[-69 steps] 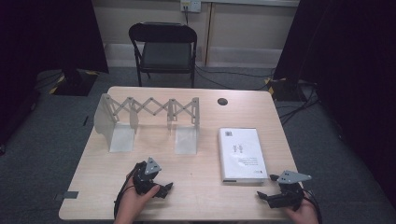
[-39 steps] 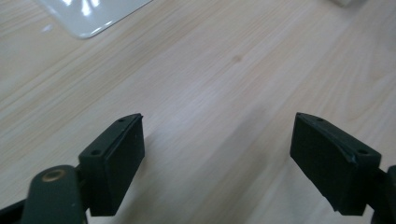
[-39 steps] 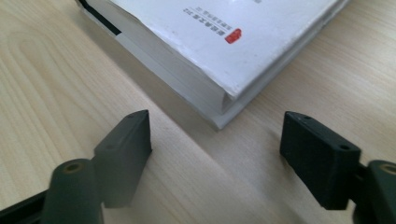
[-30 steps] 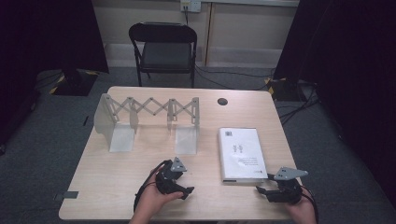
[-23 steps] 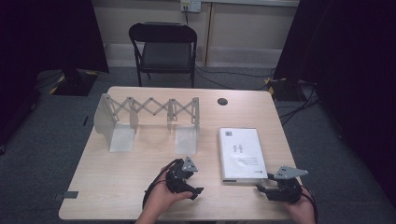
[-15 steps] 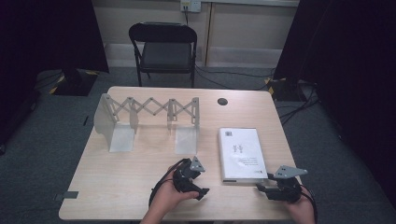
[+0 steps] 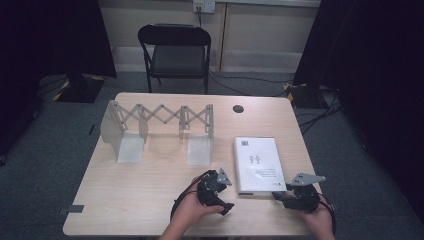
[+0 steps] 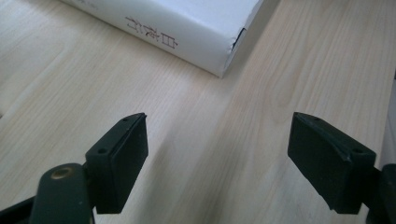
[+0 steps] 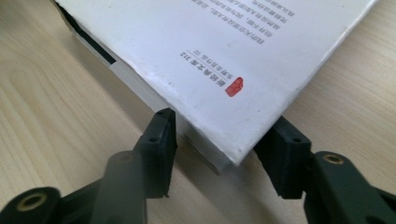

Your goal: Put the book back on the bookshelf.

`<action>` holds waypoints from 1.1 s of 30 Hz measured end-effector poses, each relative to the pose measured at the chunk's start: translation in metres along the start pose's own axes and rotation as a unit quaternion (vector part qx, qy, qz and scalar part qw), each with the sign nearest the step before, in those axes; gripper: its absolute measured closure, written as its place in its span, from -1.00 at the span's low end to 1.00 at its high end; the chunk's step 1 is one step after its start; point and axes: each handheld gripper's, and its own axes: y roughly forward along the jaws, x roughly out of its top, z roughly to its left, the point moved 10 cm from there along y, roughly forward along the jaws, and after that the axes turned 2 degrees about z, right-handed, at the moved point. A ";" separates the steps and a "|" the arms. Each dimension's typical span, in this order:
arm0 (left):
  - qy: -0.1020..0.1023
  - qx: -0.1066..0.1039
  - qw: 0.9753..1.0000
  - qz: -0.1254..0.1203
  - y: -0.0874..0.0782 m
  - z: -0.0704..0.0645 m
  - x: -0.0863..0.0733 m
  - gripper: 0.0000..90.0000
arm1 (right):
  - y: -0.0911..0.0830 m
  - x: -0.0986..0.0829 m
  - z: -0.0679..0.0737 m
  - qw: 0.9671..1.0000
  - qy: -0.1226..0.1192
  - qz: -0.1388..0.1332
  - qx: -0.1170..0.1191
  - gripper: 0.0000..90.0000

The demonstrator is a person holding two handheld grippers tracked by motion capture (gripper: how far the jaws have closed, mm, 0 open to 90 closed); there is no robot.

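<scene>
A white book (image 7: 257,162) lies flat on the wooden table (image 7: 150,190), right of centre near the front. In the right gripper view its near corner (image 9: 224,93) sits between the jaws, which press on both of its edges. My right gripper (image 7: 278,195) (image 9: 222,123) is shut on that corner. My left gripper (image 7: 226,200) (image 8: 217,126) stands open just left of the book's other near corner (image 8: 219,56), with only bare table between its jaws.
An accordion-style folding rack (image 7: 157,117) with two translucent panels (image 7: 130,147) stands at the back left of the table. A small dark round disc (image 7: 238,108) lies behind the book. A black chair (image 7: 175,50) stands beyond the far edge.
My left gripper has travelled rightward along the front of the table toward the book. The right gripper first shifted up to the book's corner and has since stayed there.
</scene>
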 end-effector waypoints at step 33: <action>0.006 -0.003 1.000 -0.018 0.011 -0.003 0.040 -0.62 | -0.013 0.013 0.001 1.000 0.000 -0.009 -0.003 0.32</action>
